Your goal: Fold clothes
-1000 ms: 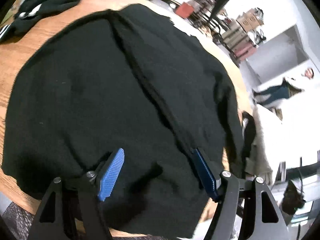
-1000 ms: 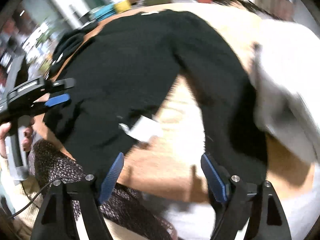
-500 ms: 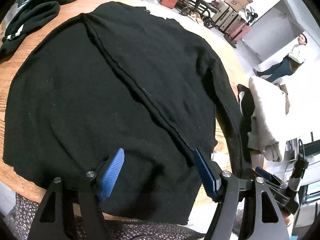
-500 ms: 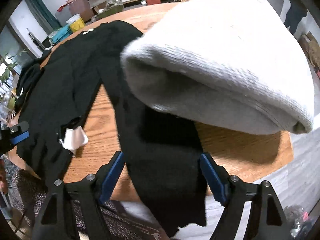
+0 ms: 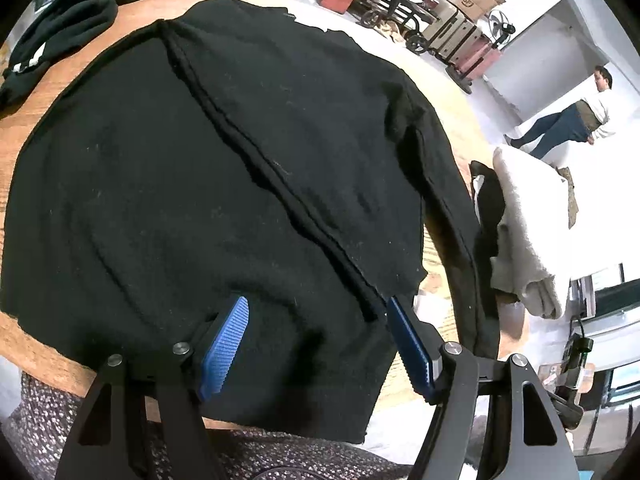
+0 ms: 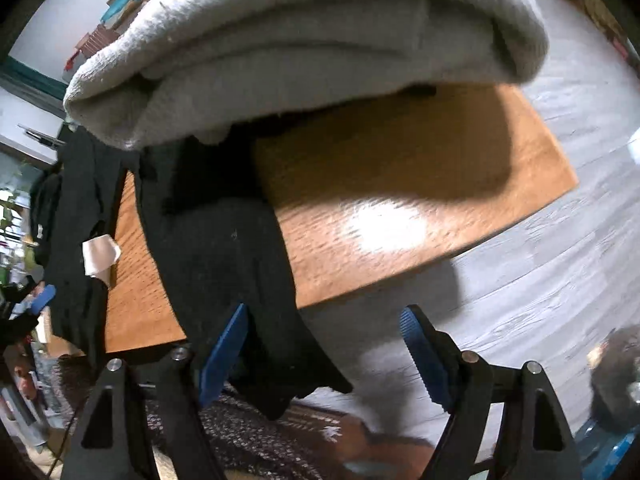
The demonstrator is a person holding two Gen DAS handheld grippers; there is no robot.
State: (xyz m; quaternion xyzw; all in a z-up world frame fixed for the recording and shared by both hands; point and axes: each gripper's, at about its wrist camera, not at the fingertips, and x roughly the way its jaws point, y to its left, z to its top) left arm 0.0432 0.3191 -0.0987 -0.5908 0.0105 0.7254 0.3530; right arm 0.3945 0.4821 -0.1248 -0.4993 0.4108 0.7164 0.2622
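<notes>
A black sweater [image 5: 224,168] lies spread on the wooden table [image 5: 24,336], its hem hanging over the near edge. Its right sleeve [image 6: 228,248] runs down the table and droops off the front edge. My left gripper [image 5: 318,332] is open and empty, just above the sweater's hem. My right gripper [image 6: 324,344] is open at the table's front edge, with the hanging sleeve end between its blue pads [image 6: 224,348], untouched as far as I can tell. A white label [image 6: 100,254] shows at the sweater's hem.
A folded cream knit [image 6: 304,48] sits on the table's right part, over the sleeve's upper part; it also shows in the left wrist view [image 5: 528,224]. A second black garment [image 5: 60,36] lies at the far left. A person [image 5: 568,120] stands in the background.
My right gripper has swung right and dropped low to the table's front edge, close under the cream knit. My left gripper has drawn back slightly over the hem.
</notes>
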